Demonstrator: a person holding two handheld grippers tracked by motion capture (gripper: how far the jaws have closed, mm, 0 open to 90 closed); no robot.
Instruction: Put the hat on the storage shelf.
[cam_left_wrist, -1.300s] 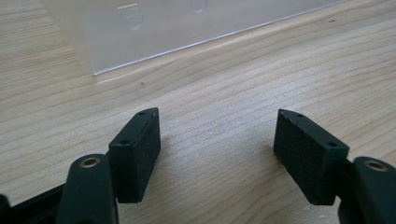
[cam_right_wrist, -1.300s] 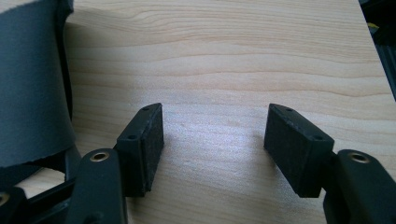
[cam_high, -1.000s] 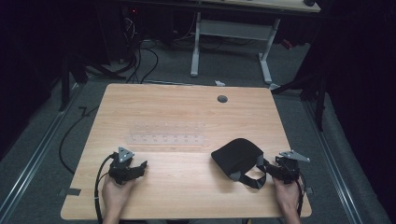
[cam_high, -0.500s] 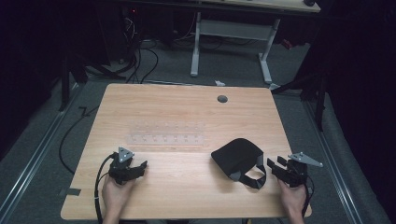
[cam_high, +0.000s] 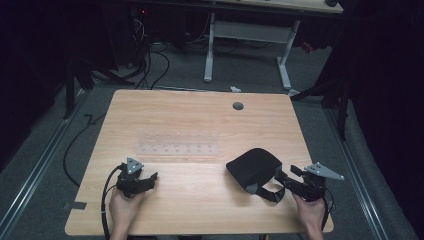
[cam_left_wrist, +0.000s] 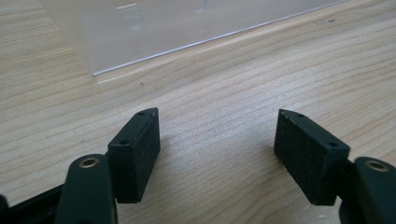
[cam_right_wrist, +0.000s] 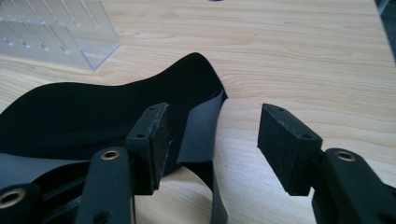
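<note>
High view: wooden table (cam_high: 200, 120), pale grain, rounded corners.
Black pouch (cam_high: 252, 167): soft, matte, domed, with a strap (cam_right_wrist: 198, 135) curling just ahead of the right gripper (cam_high: 292, 182).
Right gripper: jaws wide apart, gripping nothing; the strap's flat edge lies between them, by the left pad.
Left gripper (cam_high: 147, 179): jaws wide apart, empty, over bare wood.
Clear rack (cam_high: 179, 142): transparent plastic, boxy, just beyond the left gripper.

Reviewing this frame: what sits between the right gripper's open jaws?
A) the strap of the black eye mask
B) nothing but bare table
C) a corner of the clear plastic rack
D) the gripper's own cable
A: in the right gripper view the right gripper has its jaws spread, with the strap of the black eye mask between them.
</note>
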